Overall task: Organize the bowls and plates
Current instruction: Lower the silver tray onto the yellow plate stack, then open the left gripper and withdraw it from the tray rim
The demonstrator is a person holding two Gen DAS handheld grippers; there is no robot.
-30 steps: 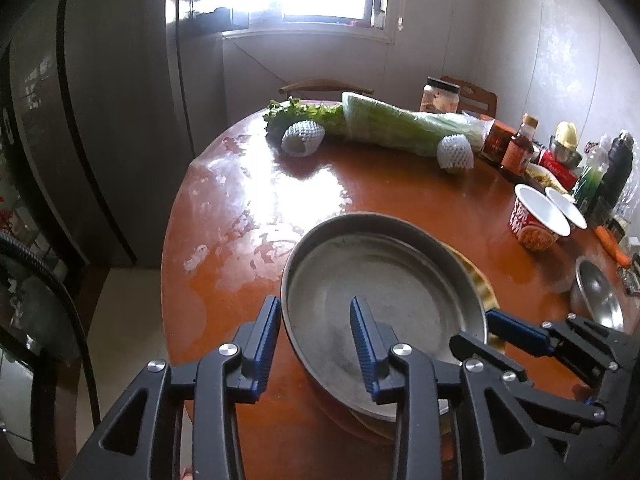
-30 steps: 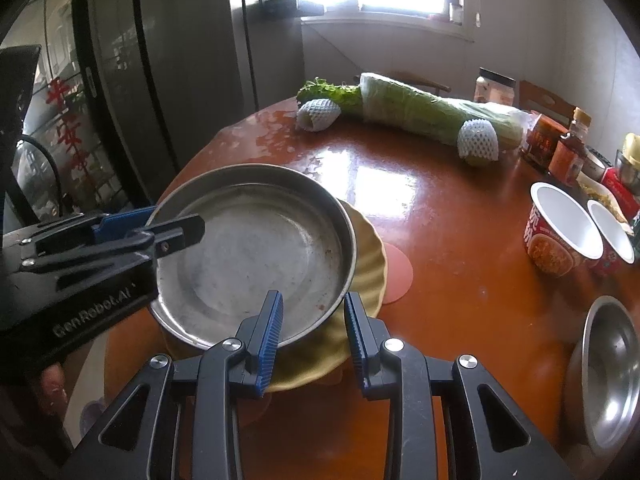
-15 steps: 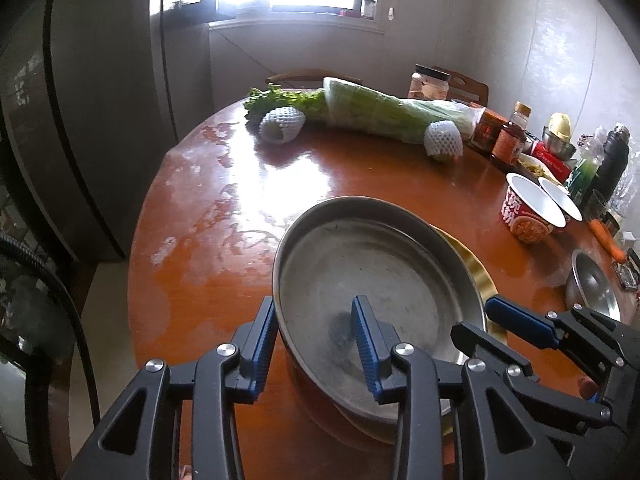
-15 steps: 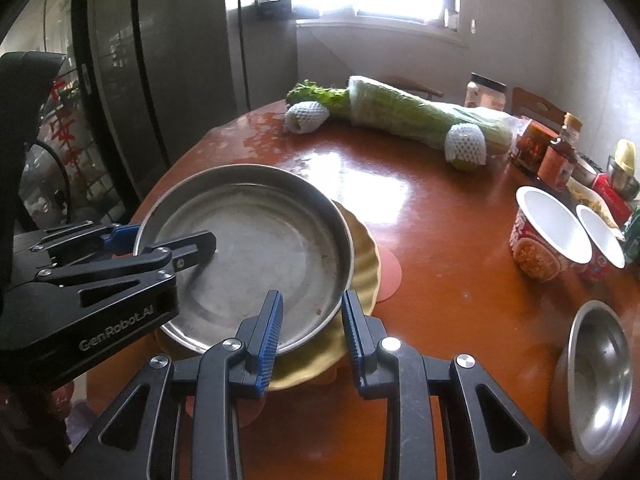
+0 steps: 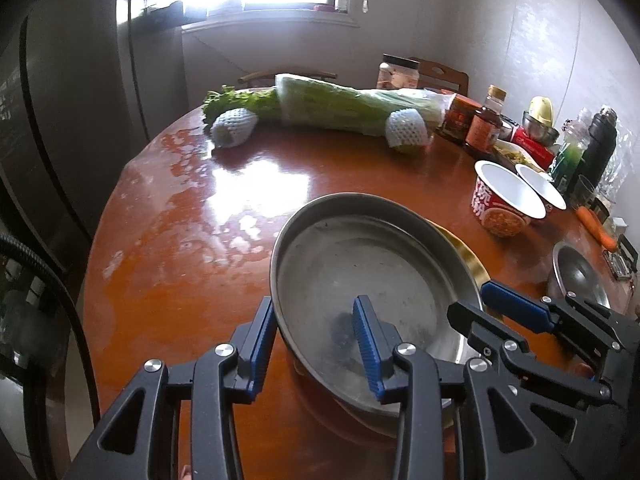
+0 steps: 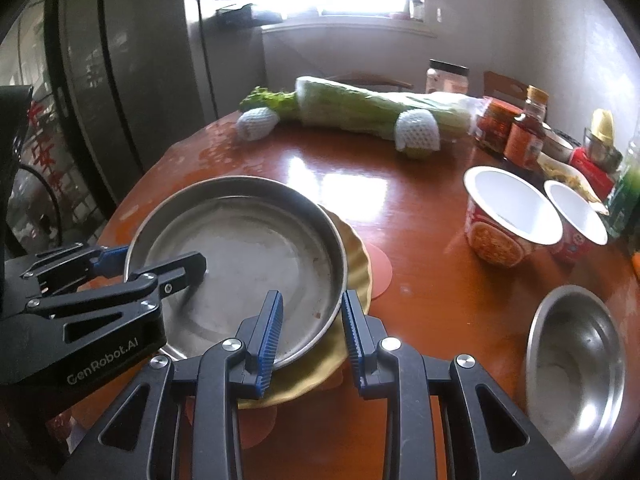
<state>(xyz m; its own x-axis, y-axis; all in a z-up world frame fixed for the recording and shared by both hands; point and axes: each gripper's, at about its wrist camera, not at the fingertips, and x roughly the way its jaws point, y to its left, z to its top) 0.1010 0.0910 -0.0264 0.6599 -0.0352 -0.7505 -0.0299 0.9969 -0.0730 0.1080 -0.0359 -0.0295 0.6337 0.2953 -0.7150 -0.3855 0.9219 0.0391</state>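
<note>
A wide steel pan (image 5: 360, 264) (image 6: 248, 248) rests on a yellow scalloped plate (image 6: 356, 264) (image 5: 466, 252) near the front of the round wooden table (image 6: 420, 288). My left gripper (image 5: 314, 312) (image 6: 160, 264) straddles the pan's left rim, one finger outside and one inside, shut on it. At the near rim, my right gripper (image 6: 312, 300) (image 5: 472, 300) is shut on the pan too, its outer finger lying over the yellow plate's edge. A small steel bowl (image 6: 576, 368) (image 5: 576, 276) sits alone to the right.
Pink round mats (image 6: 380, 268) poke out from under the yellow plate. Two white noodle cups (image 6: 508, 208) stand at the right. A bagged cabbage (image 6: 360, 104), jars and bottles (image 6: 528, 128) line the far side. A dark fridge (image 6: 120, 80) stands past the table's left edge.
Both grippers have shifted together with the pan's rim staying between their fingers. The cabbage and the cups have slid leftward in both views.
</note>
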